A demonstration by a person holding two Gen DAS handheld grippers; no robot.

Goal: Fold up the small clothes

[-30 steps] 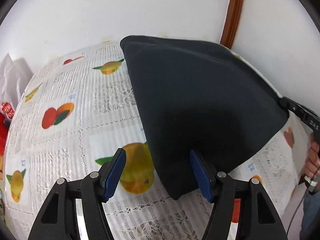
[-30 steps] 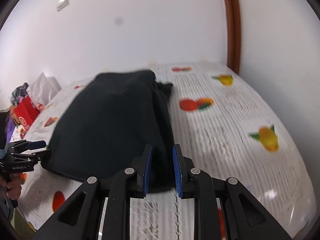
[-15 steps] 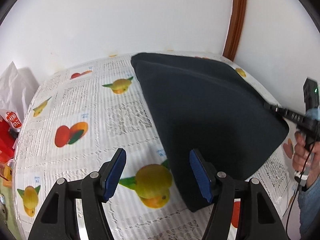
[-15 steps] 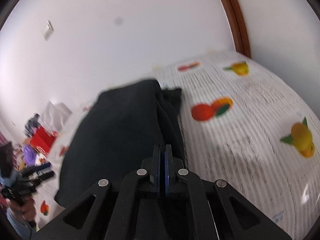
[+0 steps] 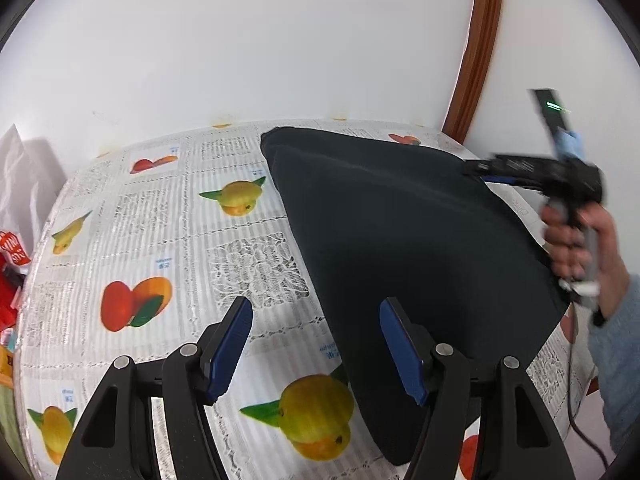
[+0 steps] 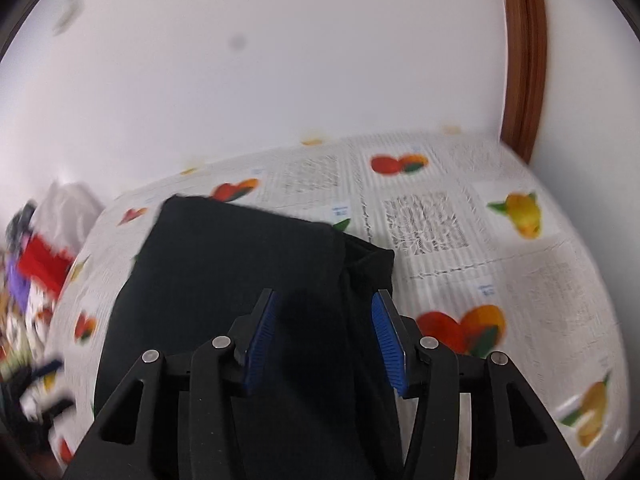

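A dark folded garment (image 5: 408,240) is laid flat on the desk (image 5: 168,236), which is covered by a fruit-printed cloth, with one layer doubled over another in the right wrist view. The right gripper (image 6: 325,336) is seen above the garment's near end; its blue fingers (image 6: 262,332) have just been opening and are released, with nothing clasped. The left gripper (image 5: 316,348) is held spread and empty over the garment's near corner. A hand (image 5: 576,236) is seen around the right gripper's handle.
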